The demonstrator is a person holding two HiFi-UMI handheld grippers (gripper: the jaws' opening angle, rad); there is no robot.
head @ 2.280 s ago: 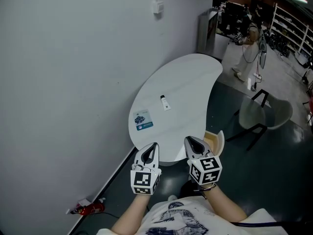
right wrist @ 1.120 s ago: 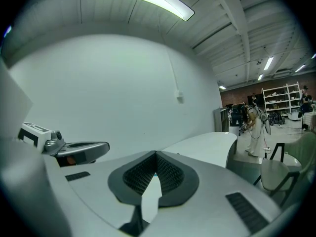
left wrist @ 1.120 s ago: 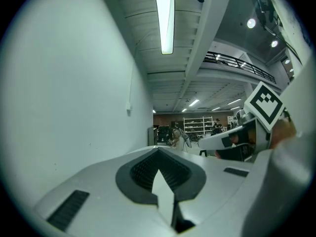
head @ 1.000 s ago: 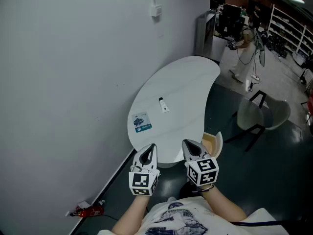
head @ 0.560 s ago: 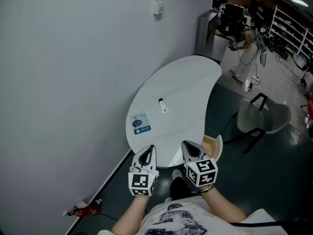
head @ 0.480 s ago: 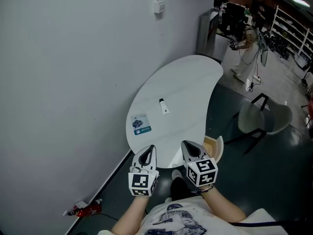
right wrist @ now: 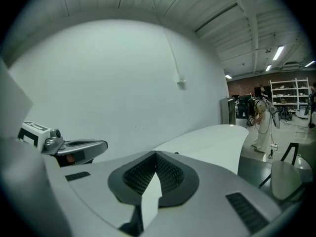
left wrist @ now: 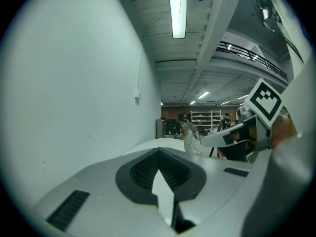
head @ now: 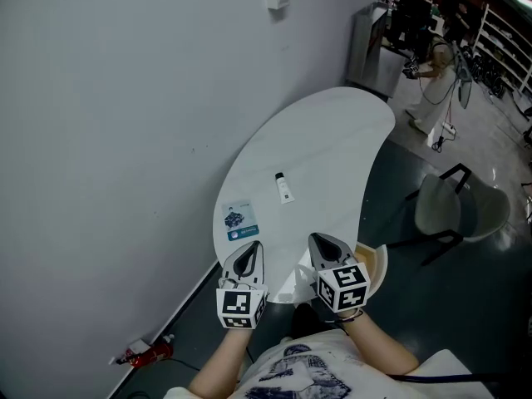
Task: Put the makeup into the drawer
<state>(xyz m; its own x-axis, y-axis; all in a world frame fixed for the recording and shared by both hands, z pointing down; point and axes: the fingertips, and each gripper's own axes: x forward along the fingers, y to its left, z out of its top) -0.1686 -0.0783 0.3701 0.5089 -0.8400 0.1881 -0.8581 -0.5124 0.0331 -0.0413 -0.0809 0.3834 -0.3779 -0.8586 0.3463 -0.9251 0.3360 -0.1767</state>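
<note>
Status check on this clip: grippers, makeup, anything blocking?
Left gripper shut, empty; right gripper shut, empty. Makeup tube lies on white table, untouched. Card beside it, not blocking.

Even, bright ceiling strip light (left wrist: pixel 177 9); fisheye-warped, dark-vignetted edges

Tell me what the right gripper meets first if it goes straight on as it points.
Probably the near edge of the white table: the right gripper, shut, points slightly down at it. Depth is unclear.
</note>
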